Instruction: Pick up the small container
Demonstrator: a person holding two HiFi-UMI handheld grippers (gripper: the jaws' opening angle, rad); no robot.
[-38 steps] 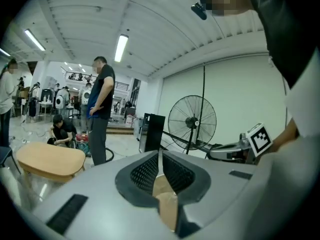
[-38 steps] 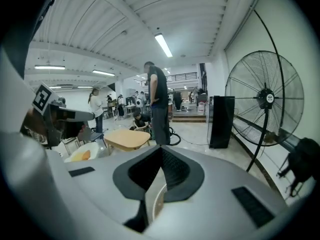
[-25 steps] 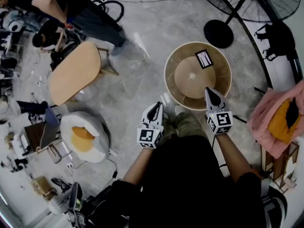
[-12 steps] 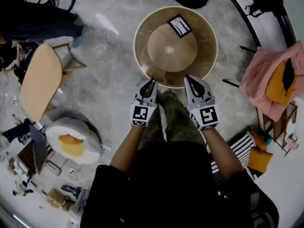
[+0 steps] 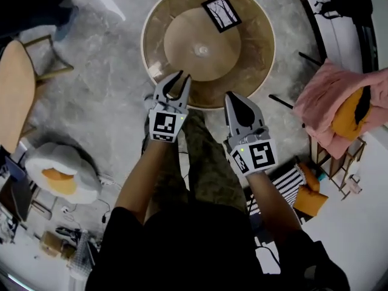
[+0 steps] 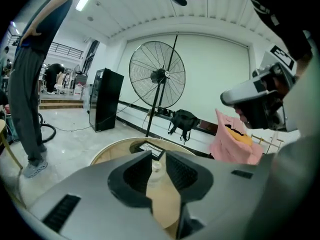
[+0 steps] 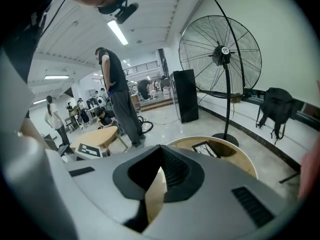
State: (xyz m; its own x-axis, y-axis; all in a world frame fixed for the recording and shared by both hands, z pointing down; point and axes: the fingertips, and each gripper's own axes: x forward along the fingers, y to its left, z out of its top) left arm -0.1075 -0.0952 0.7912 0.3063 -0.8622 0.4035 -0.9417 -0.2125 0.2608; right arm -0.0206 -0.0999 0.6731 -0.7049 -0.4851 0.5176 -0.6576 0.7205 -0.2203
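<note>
**Small container on the table centre, ahead of both hand-held grippers**

The small container (image 5: 202,50), a pale, clear little bottle with a cap, stands upright at the middle of the raised disc (image 5: 182,41) of the round wooden table (image 5: 156,26). A black-framed card (image 5: 221,13) with a tree drawing lies on the far side of the disc, apart from the container.

The left hand-held gripper (image 5: 176,80) hovers over the near edge of the table, pointing toward the centre. Its jaws stand a little apart and have just been opening. In the left gripper view the small container (image 6: 156,168) shows through the narrow gap of the left hand-held gripper (image 6: 158,156), straight ahead of the tips. It stands further along the table, not between the pads, and nothing is gripped. The head view confirms this: the container is well ahead of the tips and a little to their right, untouched.

The right hand-held gripper (image 5: 233,99) is at the near rim of the table, nearer the person than the left one, with its jaws together and nothing in them. In the right gripper view, the tips of the right hand-held gripper (image 7: 159,151) meet, and only bare wood shows below them. From this gripper the container lies ahead and to the left, well apart.
</note>
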